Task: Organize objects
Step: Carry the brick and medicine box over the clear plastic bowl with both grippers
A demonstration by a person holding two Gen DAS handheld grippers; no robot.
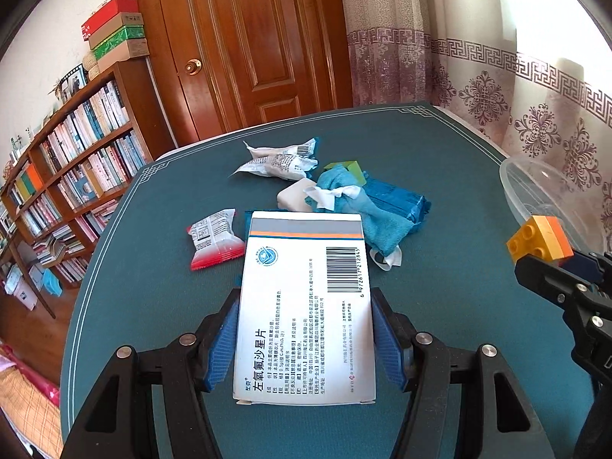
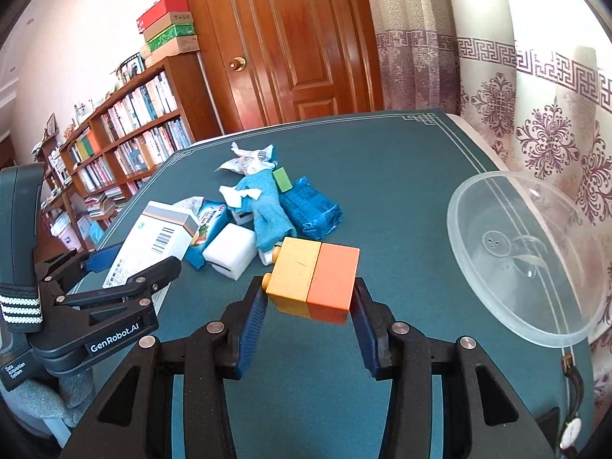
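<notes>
My left gripper (image 1: 305,321) is shut on a white medicine box (image 1: 306,302) with a barcode, held above the green table mat (image 1: 440,160); the box (image 2: 153,241) and the left gripper (image 2: 126,267) also show at the left of the right wrist view. My right gripper (image 2: 308,302) is shut on a yellow and orange toy brick (image 2: 313,279), lifted off the mat; this brick (image 1: 539,239) and the right gripper (image 1: 550,267) appear at the right edge of the left wrist view. A clear plastic bowl (image 2: 535,260) stands at the right, also seen as the bowl (image 1: 543,187).
A pile lies mid-table: a blue cloth (image 2: 267,206), a blue packet (image 2: 311,210), a white block (image 2: 231,254), crumpled white wrappers (image 1: 279,160), a red-edged snack packet (image 1: 216,243) and a green piece (image 2: 284,179). A bookshelf (image 1: 76,176) and a wooden door (image 1: 248,46) stand beyond the table.
</notes>
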